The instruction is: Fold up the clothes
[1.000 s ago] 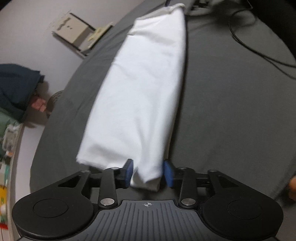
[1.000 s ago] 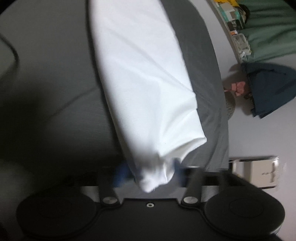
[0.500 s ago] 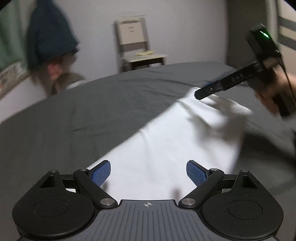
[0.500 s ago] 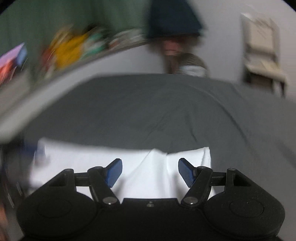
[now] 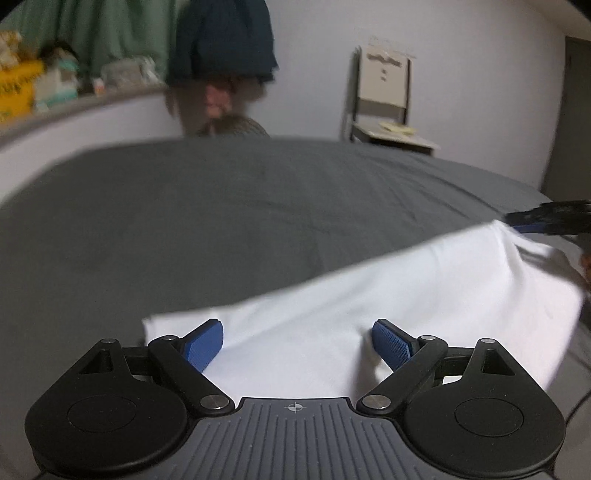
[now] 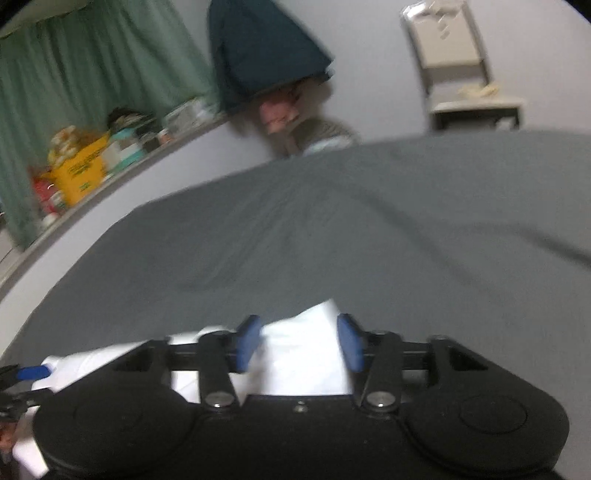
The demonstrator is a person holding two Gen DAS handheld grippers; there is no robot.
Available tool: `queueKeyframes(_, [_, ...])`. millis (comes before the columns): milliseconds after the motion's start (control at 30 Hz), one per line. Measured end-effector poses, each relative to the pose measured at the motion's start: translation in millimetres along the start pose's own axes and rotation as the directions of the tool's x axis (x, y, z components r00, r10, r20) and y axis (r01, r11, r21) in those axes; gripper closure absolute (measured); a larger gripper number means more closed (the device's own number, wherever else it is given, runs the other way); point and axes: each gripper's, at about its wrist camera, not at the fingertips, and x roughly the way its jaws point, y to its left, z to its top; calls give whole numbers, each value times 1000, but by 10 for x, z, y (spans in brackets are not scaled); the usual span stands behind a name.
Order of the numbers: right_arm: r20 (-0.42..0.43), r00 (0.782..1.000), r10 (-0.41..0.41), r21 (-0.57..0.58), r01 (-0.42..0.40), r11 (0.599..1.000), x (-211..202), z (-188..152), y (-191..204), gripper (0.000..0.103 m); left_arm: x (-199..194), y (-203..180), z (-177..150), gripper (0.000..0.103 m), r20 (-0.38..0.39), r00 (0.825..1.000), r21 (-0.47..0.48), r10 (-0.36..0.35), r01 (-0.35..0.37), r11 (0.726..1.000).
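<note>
**Grey bed, white shirt laid out across it, both grippers at the near edge**

Room first: a bed with a dark grey sheet point(image 5: 258, 221) fills most of both views. Behind it there's a pale wall, a green curtain point(image 5: 103, 33) up at 11 o'clock, a dark blue garment point(image 5: 221, 37) hanging at 12, and a beige chair point(image 5: 388, 96) at about 1 o'clock. A ledge with a yellow box point(image 5: 14, 92) and other clutter sits way over at 10.

Left wrist view: the white garment point(image 5: 406, 295) lies folded in a long band on the sheet, running from the near edge at 6 o'clock out toward 3. The left gripper point(image 5: 297, 343) has its blue pads spread wide, having just been opening. The cloth lies between and under them, but the pads aren't pressing on it, so nothing is held. At 3 o'clock you can see the right gripper point(image 5: 546, 221) at the far end of the cloth, too blurry to read from here.

Right wrist view: pretty blurred. The right gripper point(image 6: 299, 347) is about half open and has just been closing. A bunched end of the white garment point(image 6: 306, 362) sits right between the blue pads and seems to reach both, but I can't tell whether they're really pinching it. More cloth trails off to 8 o'clock, where a blue pad of the left gripper point(image 6: 31, 373) pokes in at the edge. The curtain point(image 6: 92, 74) and the chair point(image 6: 454, 48) show up behind here too.
</note>
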Motion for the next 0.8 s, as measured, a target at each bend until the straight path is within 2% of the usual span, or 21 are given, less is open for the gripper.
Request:
queueKeyframes(67, [33,999,-1,17,0,1000,-29,73,-99,45,-13,-48,44,12,41,999,25,33,-34,999])
queueKeyframes(133, [4,1000,18,48,-18,999,84,156,-216,46,11,-62,93,12,29,999,17,28,-29,999])
queueKeyframes(200, [-61,998,29,69,-25,997,242,190,-288,53,24,-92,83,12,4,1000,7,22,-22,1000])
queueKeyframes(233, [-98,994,37,81,-29,996,311,178,-319,63,52,-100,62,12,-9,1000,9,25,-25,1000])
queueKeyframes(267, [-131,990,57,102,-43,994,367,136,-347,78,72,-94,49,12,-16,1000,1,21,-21,1000])
queueKeyframes(333, [-159,983,97,138,-76,988,407,63,-400,92,112,-82,23,12,-28,1000,-16,12,-12,1000])
queueKeyframes(367, [-150,982,116,152,-93,984,385,54,-415,95,120,-61,7,12,-31,1000,-32,4,-5,999])
queueKeyframes(467, [-45,993,106,209,-94,973,137,136,-434,96,112,-32,-43,10,-21,1000,-40,0,-1,999])
queueKeyframes(533, [21,998,54,143,-56,988,-21,210,-377,97,108,-30,-65,10,-18,1000,-43,4,-4,999])
queueKeyframes(567, [19,999,37,123,-39,992,-1,210,-378,97,107,-29,-75,10,-16,1000,-44,6,-6,999])
queueKeyframes(633, [-39,999,13,183,-6,983,167,97,-508,97,106,-23,-90,8,-13,1000,-47,7,-7,999])
queueKeyframes(733, [-67,997,43,281,-23,959,253,-47,-718,96,111,-19,-98,8,-12,1000,-48,7,-7,999])
queueKeyframes(800, [-73,996,50,298,-26,954,155,-4,-756,78,103,-62,-66,8,-16,1000,-21,22,-23,1000])
